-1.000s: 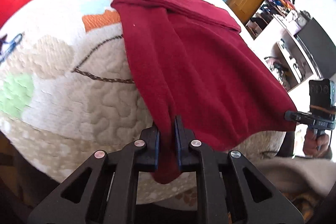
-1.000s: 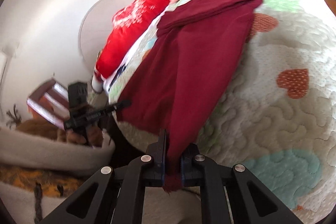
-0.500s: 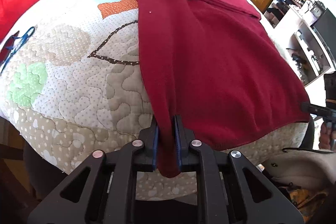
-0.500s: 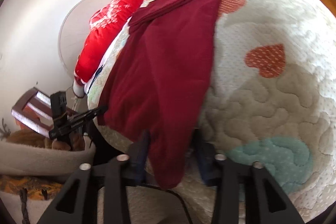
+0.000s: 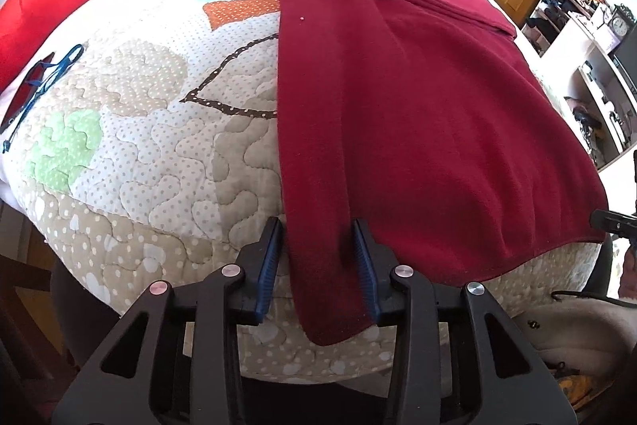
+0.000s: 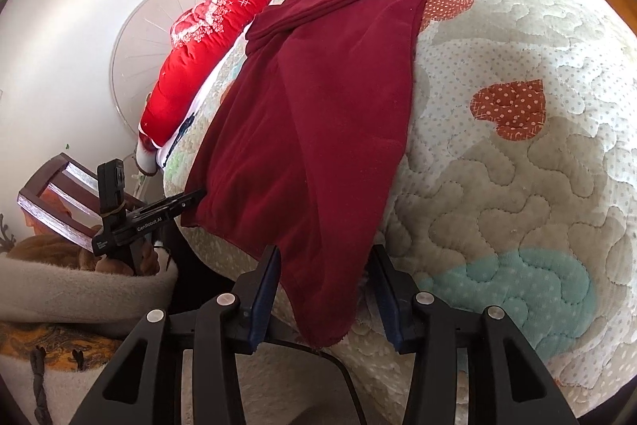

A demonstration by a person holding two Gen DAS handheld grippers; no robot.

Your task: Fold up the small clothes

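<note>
Both grippers (image 5: 318, 261) (image 6: 324, 289) gape around the maroon garment's (image 5: 398, 106) near corners.

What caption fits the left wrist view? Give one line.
Open left gripper straddles a corner of the maroon garment on the quilt.

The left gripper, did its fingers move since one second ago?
Yes. The left gripper has opened: its pads now stand apart on either side of the dark red garment corner on the quilt.

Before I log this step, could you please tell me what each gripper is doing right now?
Left gripper: open, jaws either side of a corner of the dark red garment, not clamping it.
Right gripper: open, straddling the other corner.
</note>
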